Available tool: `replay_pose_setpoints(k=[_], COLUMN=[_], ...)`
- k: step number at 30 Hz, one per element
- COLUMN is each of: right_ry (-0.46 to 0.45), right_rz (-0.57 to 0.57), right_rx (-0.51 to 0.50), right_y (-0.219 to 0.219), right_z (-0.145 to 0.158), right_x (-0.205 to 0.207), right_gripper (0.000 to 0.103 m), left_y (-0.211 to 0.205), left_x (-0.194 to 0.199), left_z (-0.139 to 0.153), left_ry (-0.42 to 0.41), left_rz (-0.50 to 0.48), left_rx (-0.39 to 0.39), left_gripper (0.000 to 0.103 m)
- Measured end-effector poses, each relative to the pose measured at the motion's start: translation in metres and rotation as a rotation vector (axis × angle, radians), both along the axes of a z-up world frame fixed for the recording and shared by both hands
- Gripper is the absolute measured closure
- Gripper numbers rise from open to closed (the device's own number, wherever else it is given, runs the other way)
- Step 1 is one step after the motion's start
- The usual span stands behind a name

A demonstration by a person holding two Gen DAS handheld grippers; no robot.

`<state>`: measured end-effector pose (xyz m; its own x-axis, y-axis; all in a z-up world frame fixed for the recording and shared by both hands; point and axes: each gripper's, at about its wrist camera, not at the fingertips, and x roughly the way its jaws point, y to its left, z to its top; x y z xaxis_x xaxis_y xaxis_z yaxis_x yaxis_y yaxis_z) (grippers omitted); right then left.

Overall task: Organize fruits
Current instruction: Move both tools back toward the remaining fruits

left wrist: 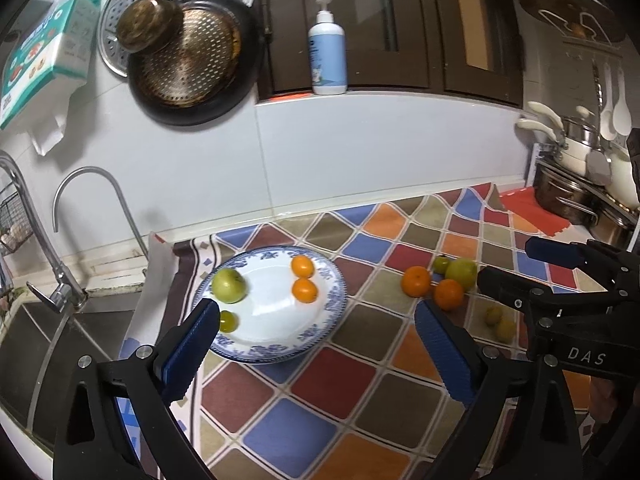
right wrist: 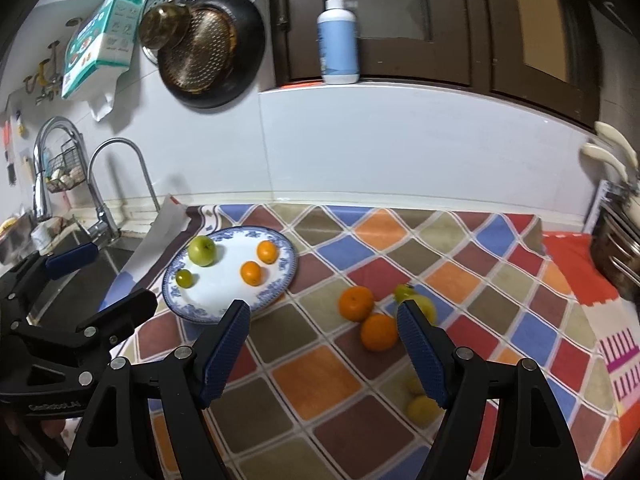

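Note:
A blue-and-white plate [left wrist: 320, 336] [right wrist: 280, 280] on the checkered cloth holds a green apple [left wrist: 228, 285] [right wrist: 202, 251], a small green fruit [left wrist: 228, 321] [right wrist: 184, 278] and two small oranges [left wrist: 302, 265] [left wrist: 305, 290] [right wrist: 267, 251] [right wrist: 251, 273]. On the cloth to its right lie two oranges [left wrist: 416, 281] [left wrist: 449, 294] [right wrist: 356, 303] [right wrist: 378, 332], a green apple [left wrist: 461, 273], a small green fruit [left wrist: 441, 264] [right wrist: 404, 291] and two small yellow-green fruits [left wrist: 500, 322] [right wrist: 421, 404]. My left gripper [left wrist: 318, 350] is open above the plate's near edge. My right gripper [right wrist: 322, 346] [left wrist: 516, 270] is open beside the loose oranges.
A sink [left wrist: 60, 344] with taps [left wrist: 92, 200] lies left of the cloth. Pans [left wrist: 192, 56] hang on the wall; a pump bottle [left wrist: 327, 52] stands on the ledge. Pots [left wrist: 580, 184] stand on a rack at the right.

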<state>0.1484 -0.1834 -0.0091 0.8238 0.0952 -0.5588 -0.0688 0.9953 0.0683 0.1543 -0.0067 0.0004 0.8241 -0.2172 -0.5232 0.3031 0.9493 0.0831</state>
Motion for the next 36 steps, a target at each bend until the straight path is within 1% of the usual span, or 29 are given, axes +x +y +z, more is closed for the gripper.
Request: replay_pose_setpoints(k=[11,16,22,27,33,36], right_ry=[0.007,0.018,0.05,0.079,0.13,0.16], right_rz=[-0.078,-0.1,-0.114,-0.123,-0.124,-0.109], right_rx=[-0.025,-0.045,-0.068,-0.069,-0.052,-0.042], right_y=[-0.037,-0.051,-0.068,-0.08,-0.088,-0.087], right_z=[-0.003,-0.009,-0.021,-0.035,-0.057,-0.068], right_x=[-0.029,-0.038,-0.041,-0.037,-0.024,-0.016], right_gripper=[0.027,0.027,0.027,0.027,0.027,0.029], left_y=[-0.034,-0.05,-0.073,-0.086,-0.096,-0.098], left_x=[-0.016,-0.02,-0.022,-0.017,-0.002,0.006], left_z=[-0.008,-0.017,-0.031,-0.042,-0.057,-0.064], left_ry=[-0.001,0.004,0.006,0.004,0.024,0.038], left_rz=[-0.073,-0.119,-0.188,-0.219,-0.252,-0.27], left_rx=[0.008,0.019,0.053,0.075,0.117,0.126], left_gripper=[0.003,0.003,0.003,0.003,0.012,0.016])
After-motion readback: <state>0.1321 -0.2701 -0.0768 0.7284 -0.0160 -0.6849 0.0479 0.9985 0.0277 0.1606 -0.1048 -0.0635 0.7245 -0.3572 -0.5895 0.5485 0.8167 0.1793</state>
